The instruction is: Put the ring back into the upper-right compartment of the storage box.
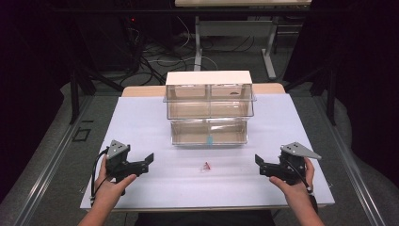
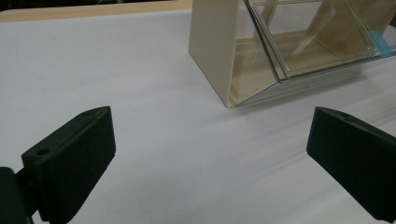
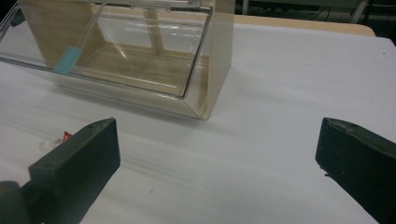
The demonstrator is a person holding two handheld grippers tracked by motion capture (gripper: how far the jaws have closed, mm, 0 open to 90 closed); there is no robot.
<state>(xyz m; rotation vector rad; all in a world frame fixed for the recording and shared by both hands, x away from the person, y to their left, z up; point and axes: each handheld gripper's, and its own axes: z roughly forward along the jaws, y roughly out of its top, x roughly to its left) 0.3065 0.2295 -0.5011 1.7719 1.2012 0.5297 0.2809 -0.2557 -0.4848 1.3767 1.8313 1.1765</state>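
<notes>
The small red-and-clear item (image 1: 206, 166) lay on the white table cover (image 1: 141, 117), just in front of the two-tier clear bin unit (image 1: 209, 110), midway between both tools, probably staged for pickup. The left gripper (image 1: 149, 159) and right gripper (image 1: 258, 160) flanked it, well apart, jaws spread wide, grasping and touching nothing.

Both grippers are matte black. The left gripper (image 1: 149, 159), nearest the left end of the clear drawer cabinet (image 1: 208, 109), carries a grey three-cornered plate with small holes and a black cable looping behind it. The right gripper (image 1: 258, 160) bears a matching plate and cable. Each blocky jaw shows a small round hole; forearms are bare.
</notes>
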